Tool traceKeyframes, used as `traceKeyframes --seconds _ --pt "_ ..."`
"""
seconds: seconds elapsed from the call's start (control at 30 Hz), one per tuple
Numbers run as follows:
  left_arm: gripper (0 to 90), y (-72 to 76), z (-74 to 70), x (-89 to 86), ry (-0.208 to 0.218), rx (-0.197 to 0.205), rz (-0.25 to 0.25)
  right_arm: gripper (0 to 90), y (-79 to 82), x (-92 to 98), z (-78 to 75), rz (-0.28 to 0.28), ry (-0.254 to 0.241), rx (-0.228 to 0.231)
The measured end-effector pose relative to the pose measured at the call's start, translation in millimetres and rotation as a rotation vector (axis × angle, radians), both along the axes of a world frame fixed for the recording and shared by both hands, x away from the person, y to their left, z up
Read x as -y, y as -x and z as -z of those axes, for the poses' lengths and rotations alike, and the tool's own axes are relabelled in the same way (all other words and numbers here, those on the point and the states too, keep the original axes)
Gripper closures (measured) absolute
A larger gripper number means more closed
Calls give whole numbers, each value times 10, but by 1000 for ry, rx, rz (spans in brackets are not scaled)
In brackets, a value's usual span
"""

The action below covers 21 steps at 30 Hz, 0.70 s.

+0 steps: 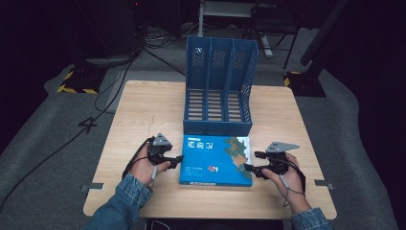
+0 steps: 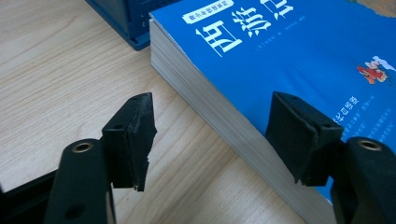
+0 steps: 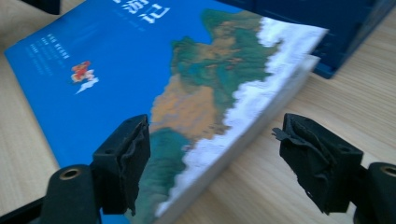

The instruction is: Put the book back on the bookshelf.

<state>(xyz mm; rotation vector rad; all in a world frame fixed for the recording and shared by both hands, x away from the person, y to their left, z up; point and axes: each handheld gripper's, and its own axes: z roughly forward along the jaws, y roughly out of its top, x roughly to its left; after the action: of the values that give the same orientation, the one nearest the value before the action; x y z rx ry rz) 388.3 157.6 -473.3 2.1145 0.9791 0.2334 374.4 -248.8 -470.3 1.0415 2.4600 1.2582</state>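
Observation:
A thick blue book (image 1: 216, 159) with white title characters lies flat on the wooden table (image 1: 139, 110), just in front of a blue three-slot file rack (image 1: 218, 86). My left gripper (image 1: 178, 161) is open at the book's left edge; in the left gripper view its jaws straddle the page edge (image 2: 219, 112), one pad (image 2: 133, 140) over the table and one over the cover. My right gripper (image 1: 250, 167) is open at the book's right side. The right gripper view has one pad (image 3: 123, 161) over the map-printed cover (image 3: 196, 84) and the other beside the book.
The file rack (image 2: 121, 18) stands upright with its open front facing the book, nearly touching the book's far edge. Bare table lies left and right of the rack. Cables and stand bases sit on the grey floor beyond the table.

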Motion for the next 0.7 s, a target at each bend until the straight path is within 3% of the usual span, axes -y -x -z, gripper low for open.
traceKeyframes --seconds 0.2,0.37,0.57,0.67,0.7 --pt "369 -24 15 85 29 -17 24 215 98 -153 27 -27 16 2" --pt "363 -22 56 124 38 -33 28 158 130 -246 58 -30 84 31" --pt "315 -40 99 161 62 -38 4 155 157 -295 43 -32 134 54" --pt "302 -53 130 190 98 -77 -13 154 161 -300 43 -32 139 56" --pt "292 -64 152 203 123 -108 -22 154 160 -299 45 -31 136 54"
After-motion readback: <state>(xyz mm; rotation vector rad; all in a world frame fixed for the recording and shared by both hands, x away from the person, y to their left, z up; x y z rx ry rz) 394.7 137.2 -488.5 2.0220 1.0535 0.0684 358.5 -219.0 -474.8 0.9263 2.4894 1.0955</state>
